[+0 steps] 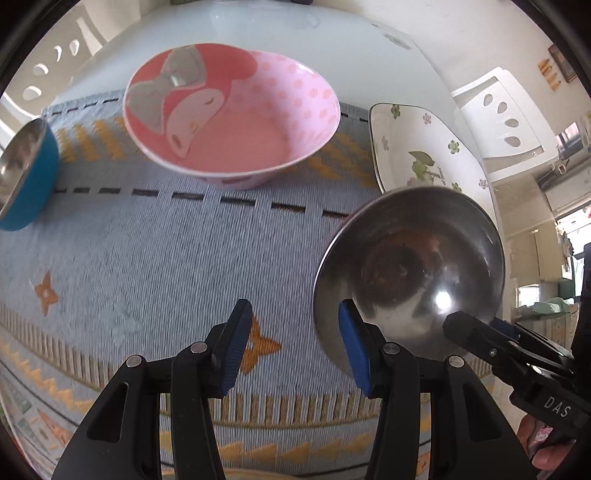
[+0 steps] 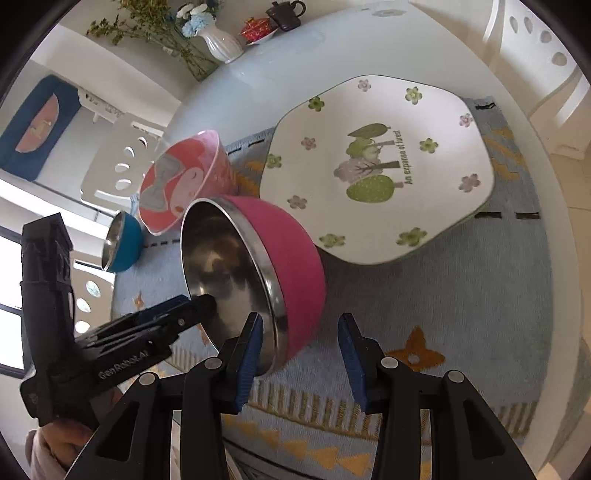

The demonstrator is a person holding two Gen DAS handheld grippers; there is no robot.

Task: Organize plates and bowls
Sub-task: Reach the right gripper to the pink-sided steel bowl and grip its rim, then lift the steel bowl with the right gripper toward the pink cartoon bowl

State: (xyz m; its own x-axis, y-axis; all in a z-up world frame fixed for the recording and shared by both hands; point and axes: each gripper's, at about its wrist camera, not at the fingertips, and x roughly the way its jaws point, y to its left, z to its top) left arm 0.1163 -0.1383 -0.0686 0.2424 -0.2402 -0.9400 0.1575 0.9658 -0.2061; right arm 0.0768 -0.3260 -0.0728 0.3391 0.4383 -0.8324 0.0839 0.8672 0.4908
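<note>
A steel bowl with a pink outer wall [image 1: 406, 273] [image 2: 291, 266] rests on the woven mat [image 1: 147, 258] and looks tilted. My left gripper [image 1: 295, 343] straddles its near rim, right pad inside, left pad well clear, so it is open. My right gripper [image 2: 301, 354] straddles the opposite rim, its left pad against the inner wall and its right pad apart from the pink side, so it is open too. Each gripper shows in the other's view, the right gripper [image 1: 476, 325] and the left gripper [image 2: 192, 310]. A pink cartoon bowl [image 1: 236, 122] [image 2: 184, 184], a blue bowl [image 1: 26, 177] [image 2: 123, 243] and a white flowered plate [image 1: 424, 147] [image 2: 376, 166] also sit on the mat.
The mat [image 2: 461, 295] lies on a round white table [image 2: 295, 74]. At the table's far edge stand a vase of flowers [image 2: 221, 44], a dark teapot [image 2: 286, 14] and a red cup [image 2: 255, 29]. White chairs [image 1: 506, 122] [image 2: 122, 162] stand around it.
</note>
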